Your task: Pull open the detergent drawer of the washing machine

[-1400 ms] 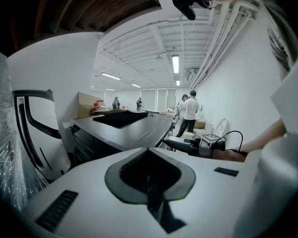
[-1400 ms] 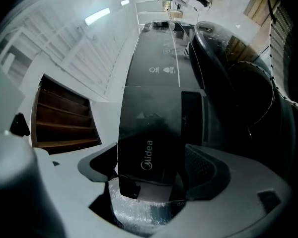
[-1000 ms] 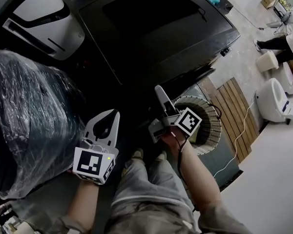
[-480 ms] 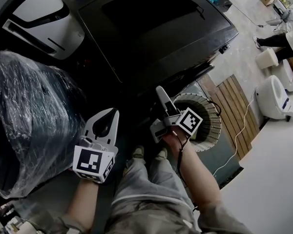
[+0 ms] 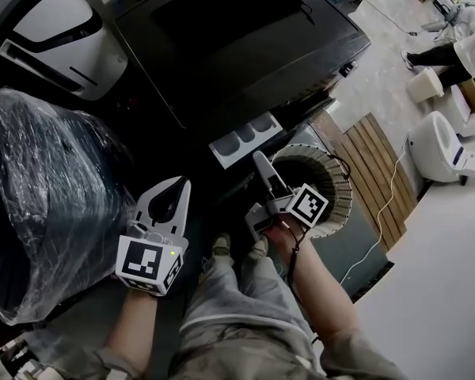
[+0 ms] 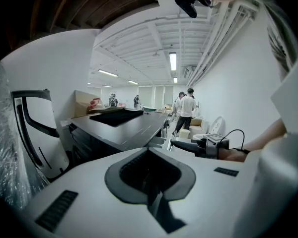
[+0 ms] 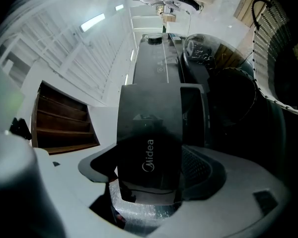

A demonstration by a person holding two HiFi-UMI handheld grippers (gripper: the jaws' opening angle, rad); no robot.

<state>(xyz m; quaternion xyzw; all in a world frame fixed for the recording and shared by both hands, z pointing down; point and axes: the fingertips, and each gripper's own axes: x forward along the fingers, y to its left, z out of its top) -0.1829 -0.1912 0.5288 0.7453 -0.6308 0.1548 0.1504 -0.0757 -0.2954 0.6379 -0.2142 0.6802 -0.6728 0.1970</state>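
The black washing machine (image 5: pixel 237 46) fills the upper middle of the head view. Its detergent drawer (image 5: pixel 244 137) stands pulled out of the front, showing pale grey compartments. My right gripper (image 5: pixel 259 160) is shut on the drawer's dark front panel (image 7: pixel 149 133), which bears the Midea name and sits between the jaws in the right gripper view. My left gripper (image 5: pixel 183 185) hangs to the left of the drawer, apart from the machine, shut with nothing in it. In the left gripper view the left gripper (image 6: pixel 150 155) points at the machine's top (image 6: pixel 124 125).
A bulky object wrapped in clear plastic (image 5: pixel 47 196) sits at the left. A white appliance (image 5: pixel 55 22) stands at the upper left. A round ribbed basket (image 5: pixel 324 188) lies right of the drawer, beside wooden slats (image 5: pixel 376 176). People stand at the far right.
The detergent drawer has slid out of the machine front and its compartments now show. My right gripper has drawn back toward me with the panel. The left gripper has hardly moved.
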